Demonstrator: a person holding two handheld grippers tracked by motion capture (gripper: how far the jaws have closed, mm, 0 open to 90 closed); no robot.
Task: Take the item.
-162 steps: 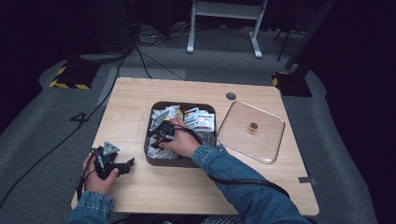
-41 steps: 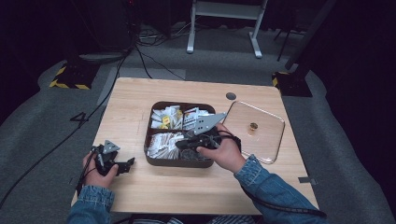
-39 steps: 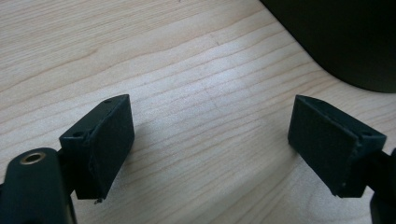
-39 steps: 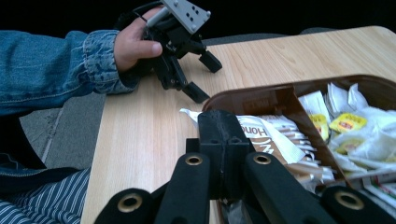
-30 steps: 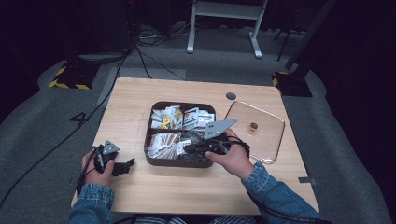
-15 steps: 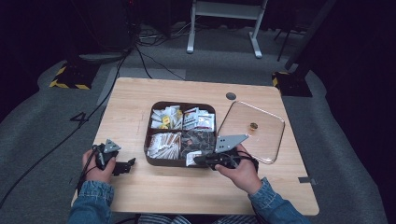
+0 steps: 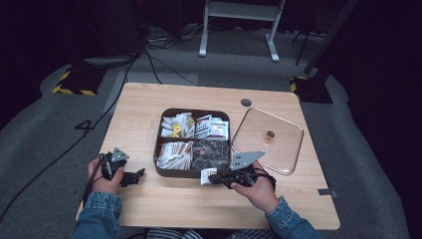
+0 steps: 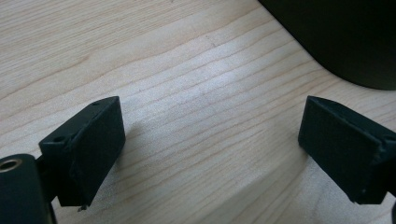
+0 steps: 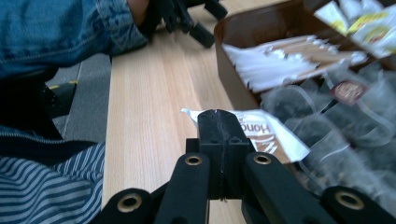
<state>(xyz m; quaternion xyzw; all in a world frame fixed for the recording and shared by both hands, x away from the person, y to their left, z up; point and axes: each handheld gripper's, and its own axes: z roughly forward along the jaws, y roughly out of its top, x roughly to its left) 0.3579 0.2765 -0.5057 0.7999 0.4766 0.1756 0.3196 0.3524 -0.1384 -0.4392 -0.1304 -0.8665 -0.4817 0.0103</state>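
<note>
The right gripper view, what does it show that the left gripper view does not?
Right gripper view alone: the right gripper, its jaws shut on a white packet printed with brown letters, the white sachets and clear bags in the tray, and a denim sleeve.

Left gripper view alone: the left gripper, jaws just opening, with bare wood between them.

Both: the wooden table and the dark tray.

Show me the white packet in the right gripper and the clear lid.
white packet [image 9: 261, 130], right gripper view, on its printed face.
right gripper [image 9: 218, 122], right gripper view, at its tips.
clear lid [image 7: 283, 149], high view, on its bare surface.
</note>
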